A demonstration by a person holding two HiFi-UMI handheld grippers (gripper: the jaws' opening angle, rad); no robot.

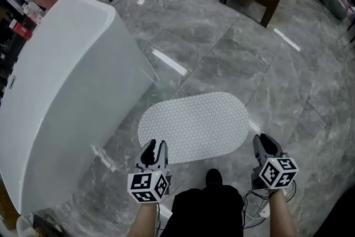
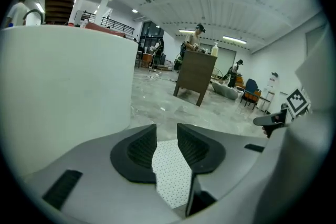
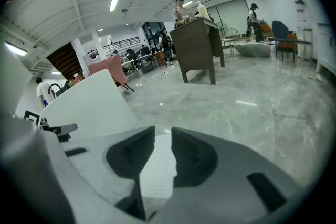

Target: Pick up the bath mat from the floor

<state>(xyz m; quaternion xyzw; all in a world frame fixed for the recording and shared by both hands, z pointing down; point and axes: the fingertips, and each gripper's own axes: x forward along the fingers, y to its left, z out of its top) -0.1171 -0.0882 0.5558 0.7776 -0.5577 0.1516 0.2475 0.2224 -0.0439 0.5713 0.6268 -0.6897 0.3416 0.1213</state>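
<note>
A: Jaws?
B: Parted on both the left gripper [image 1: 155,146] and the right gripper [image 1: 263,140]. Nothing pinched.
A: Mat [image 1: 194,125]?
B: Flat on the floor [image 1: 266,75], white, oval, dotted, just beside the tub [image 1: 66,80]. Visible through each gap.
A: Grippers against it?
B: Left at near edge, right just off the right end. Contact unclear.

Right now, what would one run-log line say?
bath mat: flat on floor | left hand-held gripper: open, empty | right hand-held gripper: open, empty
</note>
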